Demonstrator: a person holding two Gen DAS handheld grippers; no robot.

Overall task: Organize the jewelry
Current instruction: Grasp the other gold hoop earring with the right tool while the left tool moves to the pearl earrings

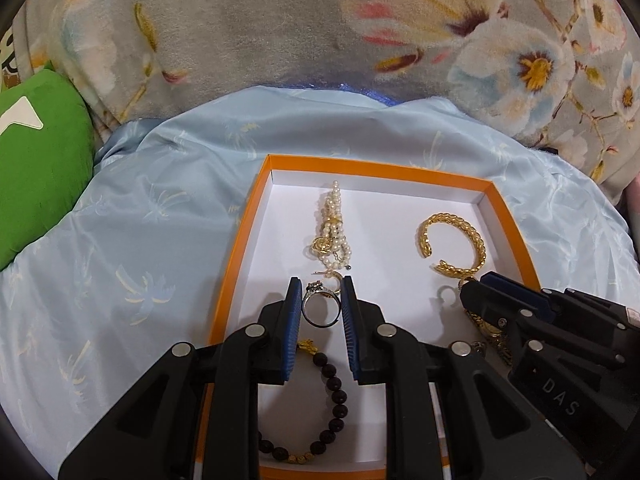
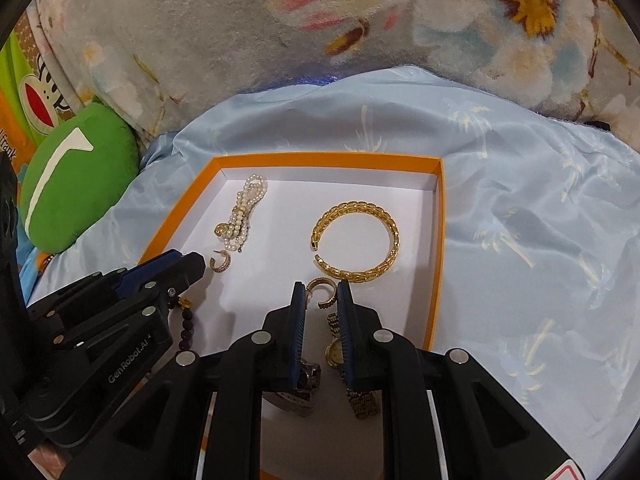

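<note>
An orange-rimmed white tray (image 1: pixel 416 174) lies on light blue cloth; it also shows in the right wrist view (image 2: pixel 328 159). My left gripper (image 1: pixel 321 300) is shut on a silver ring (image 1: pixel 320 309) just above the tray floor. My right gripper (image 2: pixel 322 300) is shut on a gold hoop earring (image 2: pixel 322 292). In the tray lie a pearl strand (image 1: pixel 333 224), a gold cuff bangle (image 1: pixel 456 246), a second hoop earring (image 2: pixel 221 261), a dark bead bracelet (image 1: pixel 332 400) and a gold watch (image 2: pixel 340 350).
A green cushion (image 1: pixel 36 168) lies left of the tray. A floral blanket (image 1: pixel 280 24) rises behind it. Blue cloth (image 2: pixel 540 240) spreads to the right. A dark metal watch band (image 2: pixel 304 384) lies under my right gripper.
</note>
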